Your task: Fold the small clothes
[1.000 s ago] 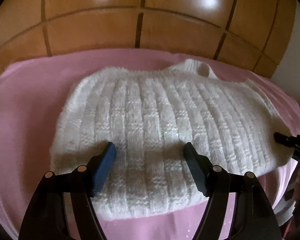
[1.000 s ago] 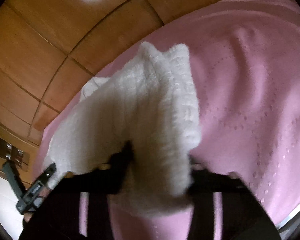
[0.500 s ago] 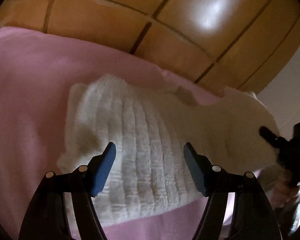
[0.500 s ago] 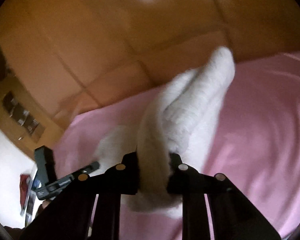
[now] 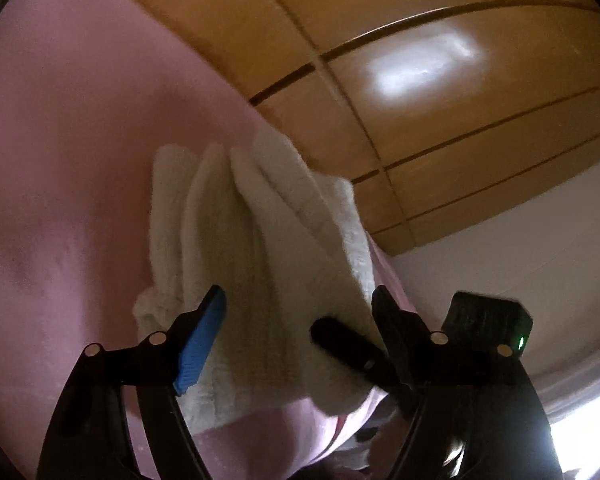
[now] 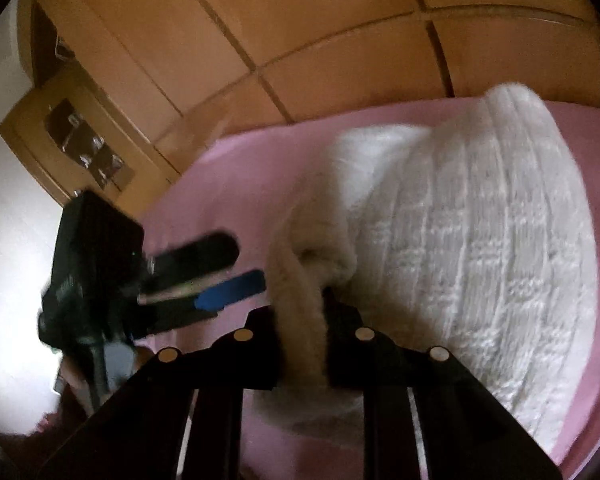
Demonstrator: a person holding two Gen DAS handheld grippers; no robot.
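White knit sweater gathered on the pink sheet, pinched at one edge.

Pink sheet (image 6: 228, 184) lies bare left of the right gripper (image 6: 302, 320) up to the wooden wardrobe (image 6: 300, 20). The sweater (image 6: 480, 240) spreads ahead and right of it, one fold clamped tight in its jaws. The left gripper (image 5: 298, 312) hangs just above the sweater's near folds, jaws wide and opening, gripping nothing.

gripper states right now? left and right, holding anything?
Left gripper: jaws opening, pads not pressing on the white knit sweater lying between them.
Right gripper: shut on a bunched edge of the sweater.
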